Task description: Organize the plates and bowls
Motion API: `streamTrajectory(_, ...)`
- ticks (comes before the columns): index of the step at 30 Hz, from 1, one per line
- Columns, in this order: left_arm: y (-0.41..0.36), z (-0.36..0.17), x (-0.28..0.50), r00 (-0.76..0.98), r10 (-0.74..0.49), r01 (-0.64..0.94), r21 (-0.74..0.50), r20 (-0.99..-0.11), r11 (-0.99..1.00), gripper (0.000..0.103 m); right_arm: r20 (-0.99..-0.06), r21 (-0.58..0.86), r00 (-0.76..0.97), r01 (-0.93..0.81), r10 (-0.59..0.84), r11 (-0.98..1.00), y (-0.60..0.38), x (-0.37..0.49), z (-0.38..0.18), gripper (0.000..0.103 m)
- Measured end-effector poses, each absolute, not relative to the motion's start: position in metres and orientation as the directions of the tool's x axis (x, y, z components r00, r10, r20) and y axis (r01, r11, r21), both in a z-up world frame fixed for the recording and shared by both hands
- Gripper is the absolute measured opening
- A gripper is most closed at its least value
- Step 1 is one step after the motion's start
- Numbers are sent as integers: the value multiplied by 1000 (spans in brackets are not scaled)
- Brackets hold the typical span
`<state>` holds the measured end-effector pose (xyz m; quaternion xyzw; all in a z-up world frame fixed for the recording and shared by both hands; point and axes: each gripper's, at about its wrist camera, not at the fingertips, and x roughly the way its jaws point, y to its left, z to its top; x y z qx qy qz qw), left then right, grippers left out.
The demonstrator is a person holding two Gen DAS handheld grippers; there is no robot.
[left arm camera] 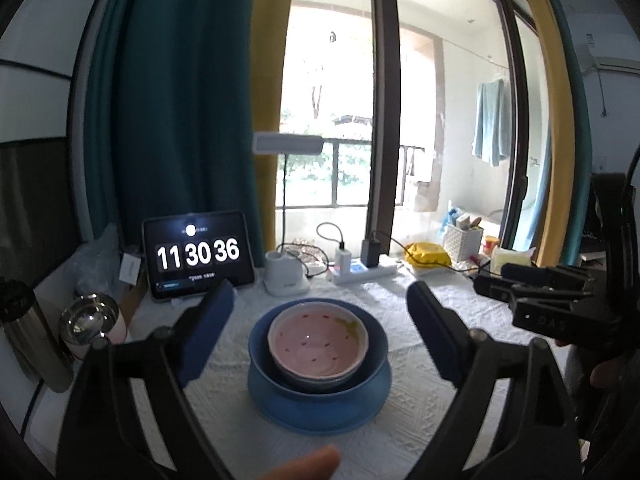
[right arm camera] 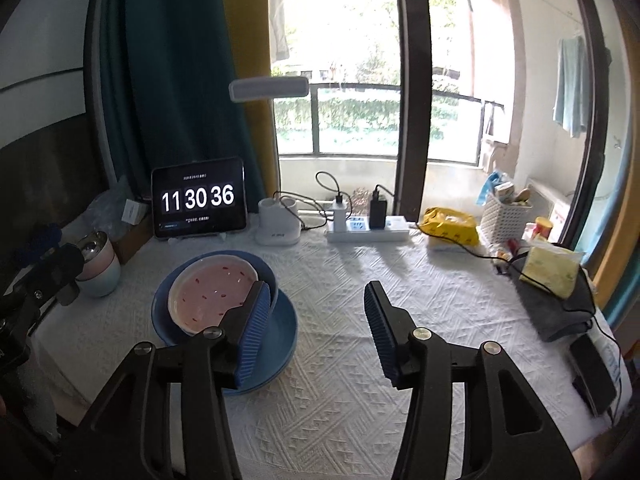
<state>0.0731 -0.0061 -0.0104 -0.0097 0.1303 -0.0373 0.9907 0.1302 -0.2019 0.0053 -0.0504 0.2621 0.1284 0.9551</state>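
A pink bowl with red specks sits inside a dark blue bowl, which stands on a blue plate on the white tablecloth. My left gripper is open and empty, its blue pads on either side of the stack, held back from it. The stack also shows in the right wrist view, pink bowl in blue bowl on the plate, at the left. My right gripper is open and empty over bare cloth to the right of the stack.
A tablet clock, a white lamp base and a power strip line the table's back edge. A metal-lined pink cup and a flask stand at the left. A yellow packet, white basket and grey cloth lie at the right.
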Motion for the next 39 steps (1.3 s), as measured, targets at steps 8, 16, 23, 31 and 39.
streamTrajectory(8,-9,-4,57,973,-59,56,-20,-221,998,89,-451,-35,870,-240,199,970,-214,107,17,53)
streamTrajectory(16,-11,4,42,989,-43,41,-20,-141,999,89,-386,-47,905,-212,178,976,-224,85,26,56)
streamTrajectory(23,-13,12,28,995,-44,42,-24,-94,999,89,-295,-84,943,-188,155,979,-228,63,39,57)
streamTrajectory(31,-14,16,23,996,-29,28,-17,-79,999,89,-282,-75,947,-184,156,980,-233,59,43,57)
streamTrajectory(39,-14,15,24,995,-34,31,-35,-98,999,89,-284,-69,946,-184,158,980,-236,59,44,57)
